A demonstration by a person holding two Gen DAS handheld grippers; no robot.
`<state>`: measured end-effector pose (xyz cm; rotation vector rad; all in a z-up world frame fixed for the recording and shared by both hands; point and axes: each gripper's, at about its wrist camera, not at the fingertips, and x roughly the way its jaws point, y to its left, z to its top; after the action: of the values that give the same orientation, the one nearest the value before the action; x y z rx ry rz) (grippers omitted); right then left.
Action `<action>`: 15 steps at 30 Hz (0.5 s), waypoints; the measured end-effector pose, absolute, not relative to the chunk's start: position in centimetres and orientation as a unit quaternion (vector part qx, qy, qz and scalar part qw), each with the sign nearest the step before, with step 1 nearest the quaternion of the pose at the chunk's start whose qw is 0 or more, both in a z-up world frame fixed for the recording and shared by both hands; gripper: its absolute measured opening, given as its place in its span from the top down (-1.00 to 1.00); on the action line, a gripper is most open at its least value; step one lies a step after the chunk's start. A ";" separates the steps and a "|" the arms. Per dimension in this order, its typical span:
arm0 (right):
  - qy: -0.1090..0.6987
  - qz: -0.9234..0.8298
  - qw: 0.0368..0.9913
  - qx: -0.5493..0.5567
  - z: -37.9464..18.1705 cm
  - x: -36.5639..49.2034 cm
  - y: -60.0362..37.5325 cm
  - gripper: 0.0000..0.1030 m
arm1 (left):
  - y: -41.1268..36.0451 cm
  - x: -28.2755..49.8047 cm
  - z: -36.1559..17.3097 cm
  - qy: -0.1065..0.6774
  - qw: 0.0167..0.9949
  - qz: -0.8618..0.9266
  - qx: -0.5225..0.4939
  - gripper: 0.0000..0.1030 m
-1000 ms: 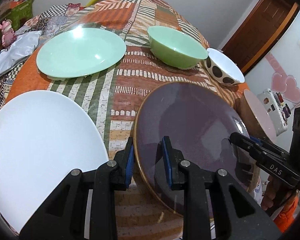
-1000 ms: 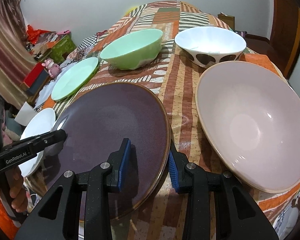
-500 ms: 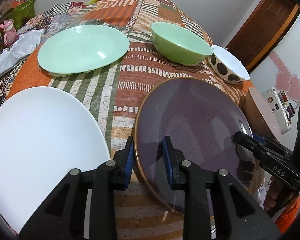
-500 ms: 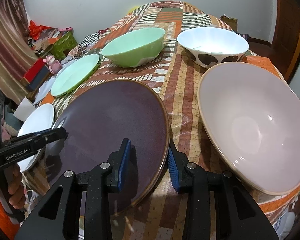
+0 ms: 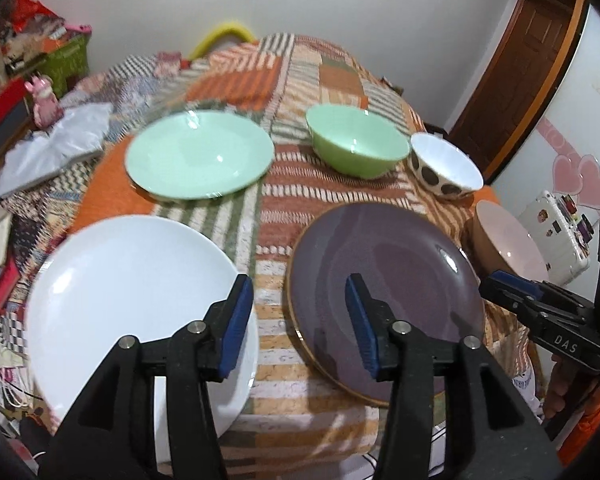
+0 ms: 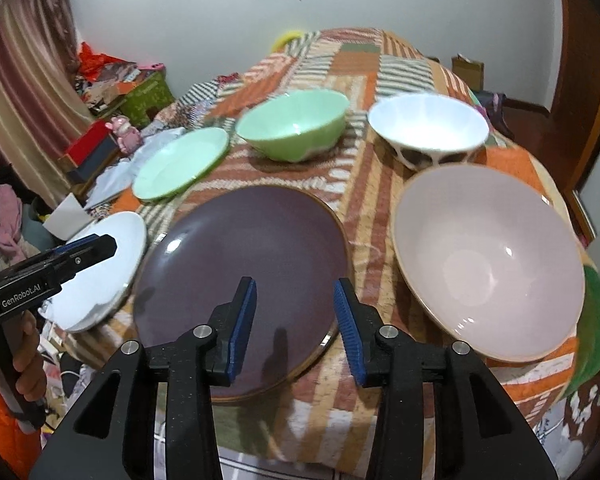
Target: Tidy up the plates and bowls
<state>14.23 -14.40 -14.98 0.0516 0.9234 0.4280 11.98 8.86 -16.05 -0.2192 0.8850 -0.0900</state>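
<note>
Both claws are releasing the purple plate (image 5: 384, 280). The left claw (image 5: 296, 320) was pinching the plate's left rim a second ago; its jaws are now opening, and nothing sits between the pads, with one finger over the white plate (image 5: 132, 292) and the other over the purple plate. The right claw (image 6: 294, 320), seen from the right wrist, was clamped on the right rim; its jaws are also opening, and the rim passes below the gap without touching the pads. Both claws have lifted clear. The purple plate lies flat on the quilt-covered bed (image 5: 276, 216), near its front edge, between the white plate and the pink bowl (image 6: 488, 256). This indicates the plate's placement is complete and both claws are free for the next item. Farther back stand the green plate (image 5: 200, 156), the green bowl (image 5: 356, 144) and the spotted bowl (image 5: 446, 168), each apart. No stacking is visible, so most of the organizing appears to remain.
</note>
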 end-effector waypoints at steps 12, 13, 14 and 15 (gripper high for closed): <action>0.411 0.262 0.873 -0.001 -12.9 13.7 -9.5 0.07 | 13.5 7.5 -12.5 0.369 0.925 0.019 -0.093 -0.29; 0.411 0.267 0.872 -0.004 -12.9 13.8 -9.0 0.07 | 13.9 7.2 -12.4 0.367 0.925 0.024 -0.093 -0.30; 0.410 0.273 0.870 -0.007 -12.8 13.8 -8.5 0.06 | 14.6 6.9 -12.4 0.365 0.926 0.030 -0.094 -0.31; 0.410 0.278 0.869 -0.011 -12.8 13.7 -7.9 0.06 | 15.0 6.7 -12.4 0.365 0.925 0.033 -0.095 -0.31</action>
<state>13.73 -7.89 -12.83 -0.0229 0.8570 0.5819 6.69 15.03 -12.38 -0.1958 0.7491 0.0682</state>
